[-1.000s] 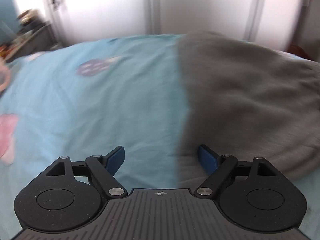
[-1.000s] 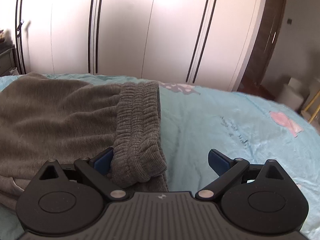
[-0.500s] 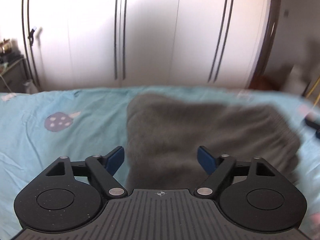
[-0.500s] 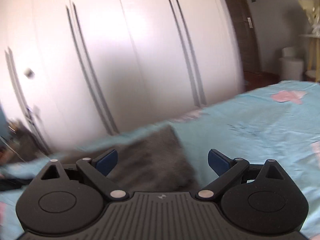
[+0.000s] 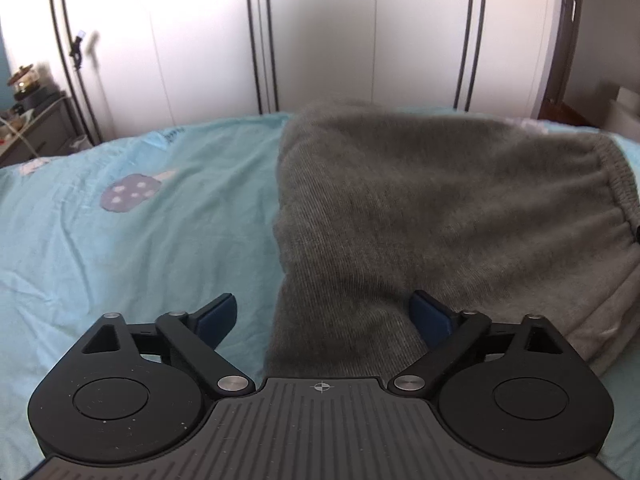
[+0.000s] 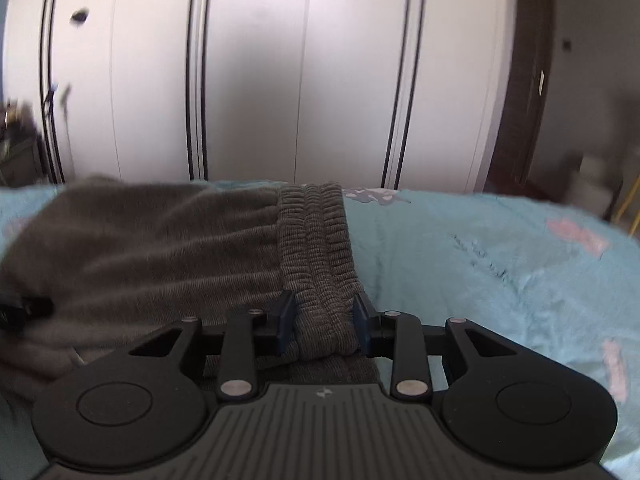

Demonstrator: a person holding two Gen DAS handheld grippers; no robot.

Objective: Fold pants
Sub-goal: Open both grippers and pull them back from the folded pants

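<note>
My right tool point(image 6: 323, 322) was clamped on the ribbed waistband point(image 6: 316, 248) of the grey pants point(image 5: 420, 216), which lay on the blue bed point(image 5: 132, 248). My left tool point(image 5: 324, 316) gaped wide, holding nothing.

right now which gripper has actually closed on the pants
The right gripper: its fingers pinch the ribbed waistband of the pants. The left gripper is wide open, one finger over the fabric, one over the sheet.
</note>
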